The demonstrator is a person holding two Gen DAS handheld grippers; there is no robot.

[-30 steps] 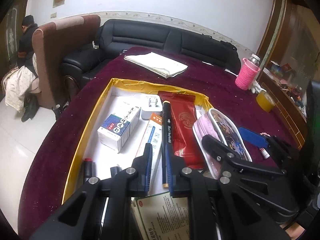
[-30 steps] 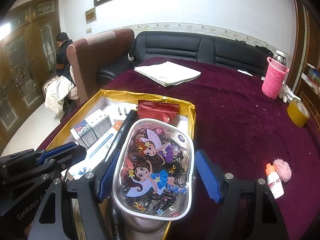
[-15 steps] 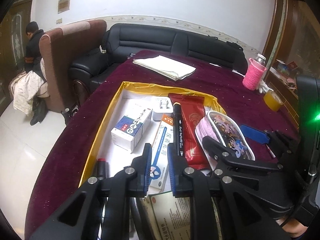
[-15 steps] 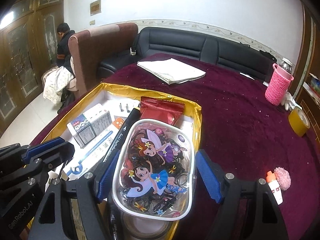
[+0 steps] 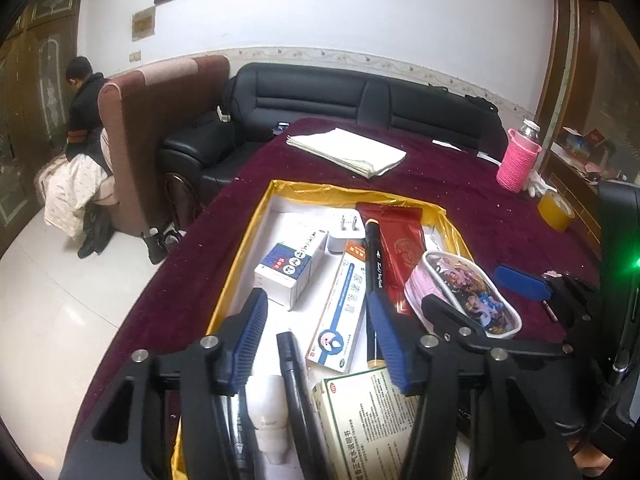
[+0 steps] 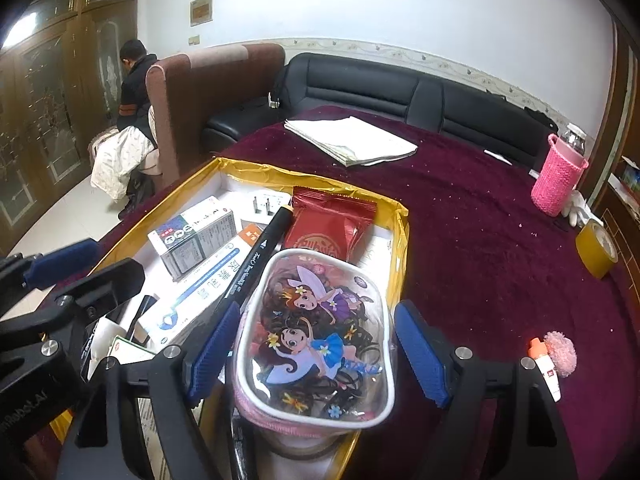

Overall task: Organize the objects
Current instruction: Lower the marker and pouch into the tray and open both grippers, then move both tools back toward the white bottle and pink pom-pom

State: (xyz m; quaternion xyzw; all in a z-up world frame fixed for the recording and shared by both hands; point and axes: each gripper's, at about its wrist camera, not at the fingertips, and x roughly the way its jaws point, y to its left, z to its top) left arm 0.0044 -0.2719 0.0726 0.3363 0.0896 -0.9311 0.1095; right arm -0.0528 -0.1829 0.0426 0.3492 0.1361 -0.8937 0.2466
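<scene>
Wide bench (image 6: 480, 208) under dark red cloth, carrying a gold-edged box (image 5: 256, 240) already well filled — medicine carton (image 5: 290, 270), long tube carton (image 5: 340, 304), black marker (image 5: 374, 276), red packet (image 5: 402, 256), white plug (image 5: 346, 232), leaflet (image 5: 372, 424) near the front. Probably most of the sorting done. Cartoon pouch (image 6: 316, 336) perched on the box's right rim, over some round thing beneath it, not yet settled flat. Still out on the cloth: folded papers (image 6: 352, 140), pink bottle sleeve (image 6: 558, 184), yellow tape roll (image 6: 596, 248), small orange-capped bottle (image 6: 544, 368) and pink pompom (image 6: 560, 348).

Left claw (image 5: 316, 340) opening, nothing pressed between its pads, a slim black item lying below the gap. Right claw (image 6: 316, 350) opening slightly, pads flanking the pouch, the left pad close against it, the right one clear — no firm hold apparent.

Right view alone shows the little bottle and pompom clearly; left view alone shows the white object and slim black item at the box's near end.
</scene>
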